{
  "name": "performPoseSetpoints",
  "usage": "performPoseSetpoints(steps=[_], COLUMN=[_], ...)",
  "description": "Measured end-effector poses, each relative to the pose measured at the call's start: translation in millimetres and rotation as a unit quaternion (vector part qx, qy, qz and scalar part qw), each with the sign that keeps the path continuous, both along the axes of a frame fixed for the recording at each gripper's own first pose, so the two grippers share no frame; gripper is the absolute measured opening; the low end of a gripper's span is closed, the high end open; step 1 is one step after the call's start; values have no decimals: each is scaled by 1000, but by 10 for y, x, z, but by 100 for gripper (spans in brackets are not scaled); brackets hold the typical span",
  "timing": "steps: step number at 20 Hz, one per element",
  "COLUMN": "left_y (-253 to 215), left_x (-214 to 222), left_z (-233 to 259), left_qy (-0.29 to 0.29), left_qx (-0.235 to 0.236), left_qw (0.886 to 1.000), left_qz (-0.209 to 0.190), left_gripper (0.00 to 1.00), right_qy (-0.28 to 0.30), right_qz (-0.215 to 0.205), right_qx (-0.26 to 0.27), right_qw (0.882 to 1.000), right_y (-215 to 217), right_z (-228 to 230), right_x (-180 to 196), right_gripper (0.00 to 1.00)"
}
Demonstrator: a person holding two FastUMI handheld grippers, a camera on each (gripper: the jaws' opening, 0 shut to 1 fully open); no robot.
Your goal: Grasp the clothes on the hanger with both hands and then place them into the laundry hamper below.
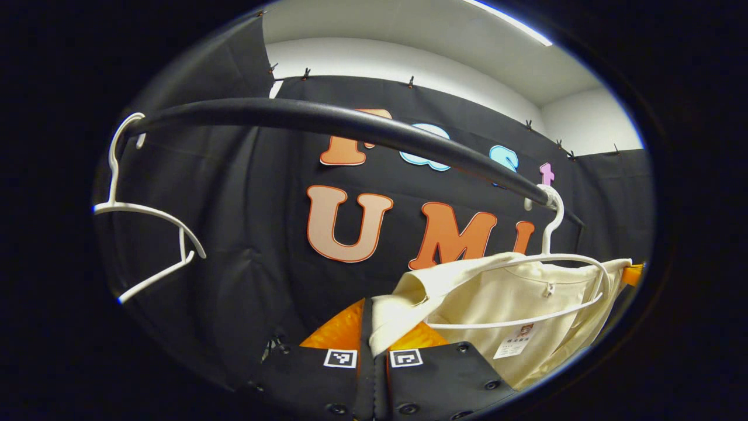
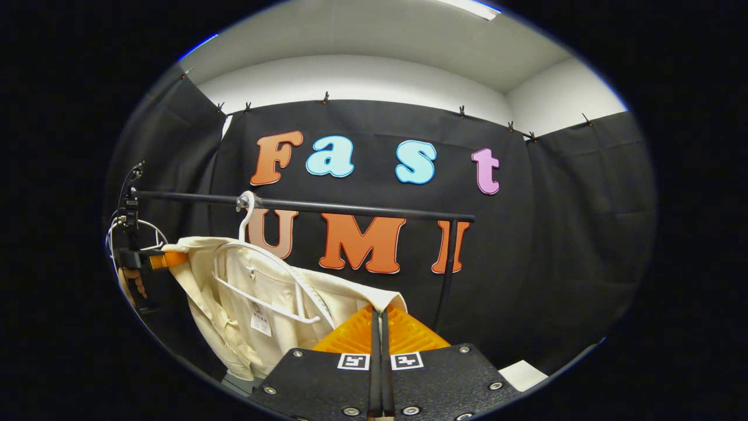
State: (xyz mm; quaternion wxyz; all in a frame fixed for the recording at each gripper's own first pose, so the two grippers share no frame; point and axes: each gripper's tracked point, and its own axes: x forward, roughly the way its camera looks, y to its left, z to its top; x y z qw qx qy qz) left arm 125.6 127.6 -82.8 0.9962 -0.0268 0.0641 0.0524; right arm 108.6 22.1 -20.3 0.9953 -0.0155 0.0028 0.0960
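A cream shirt (image 1: 514,304) hangs on a white hanger (image 1: 549,234) from the black rail (image 1: 327,120). My left gripper (image 1: 369,318) is shut, and the near shoulder of the shirt is pinched between its fingers. The right gripper (image 1: 634,273) shows at the shirt's far shoulder. In the right gripper view the shirt (image 2: 234,292) droops off its hanger (image 2: 245,219). My right gripper (image 2: 381,313) is shut on the shoulder edge nearest it. The left gripper (image 2: 163,259) holds the other shoulder at the far left.
An empty white hanger (image 1: 146,210) hangs at the rail's left end. The rail (image 2: 350,207) rests on a thin black upright post (image 2: 447,275) at its right end. A pale flat object (image 2: 523,374) lies low at the right.
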Motion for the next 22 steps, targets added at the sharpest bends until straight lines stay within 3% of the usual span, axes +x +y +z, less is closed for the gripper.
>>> performPoseSetpoints(steps=[4,5,6,22], left_y=[137,156,169,277], left_x=[59,53,48,32], left_z=[1,-31,-59,-826], left_qy=[3,6,9,73], left_qx=[14,19,22,22], left_qw=[1000,1000,999,996], left_qz=[18,23,26,41], left_gripper=[8,8,6,6], right_qy=[26,34,40,123], right_qz=[7,11,14,38], right_qx=[-2,4,11,62], right_qw=[1000,999,999,990], right_y=[0,22,32,236], right_z=[-225,-298,-354,-1371], right_x=[129,141,130,8], right_gripper=[0,6,0,0])
